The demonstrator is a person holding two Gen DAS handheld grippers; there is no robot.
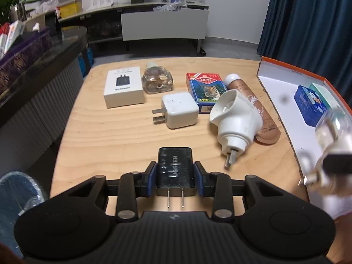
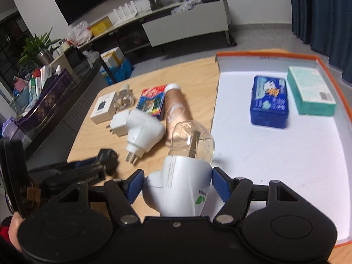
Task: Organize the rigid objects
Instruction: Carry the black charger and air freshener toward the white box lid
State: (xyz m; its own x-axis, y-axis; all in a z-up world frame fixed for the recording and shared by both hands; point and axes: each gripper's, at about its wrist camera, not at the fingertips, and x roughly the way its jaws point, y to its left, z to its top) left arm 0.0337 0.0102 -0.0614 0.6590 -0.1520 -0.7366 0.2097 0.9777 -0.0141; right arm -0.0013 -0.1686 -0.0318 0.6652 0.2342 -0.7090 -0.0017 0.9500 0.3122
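Left claw (image 1: pixel 175 179) clamps a glossy black boxy charger (image 1: pixel 175 168) by its sides with blue pads; its two metal prongs point back at the camera, long axis along the fingers, low over the wooden table (image 1: pixel 114 132). Right claw (image 2: pixel 177 183) grips a white plastic plug-in device (image 2: pixel 176 189) with a clear rounded bottle (image 2: pixel 192 142) pointing forward, held over the table edge beside the white, orange-rimmed tray (image 2: pixel 275 165). On the table: a white square charger (image 1: pixel 179 110), a second white plug-in (image 1: pixel 234 118), and a tan tube (image 1: pixel 261 110) touching it. In the tray, a blue tin (image 2: pixel 269 102) sits just beside a teal box (image 2: pixel 311 90).
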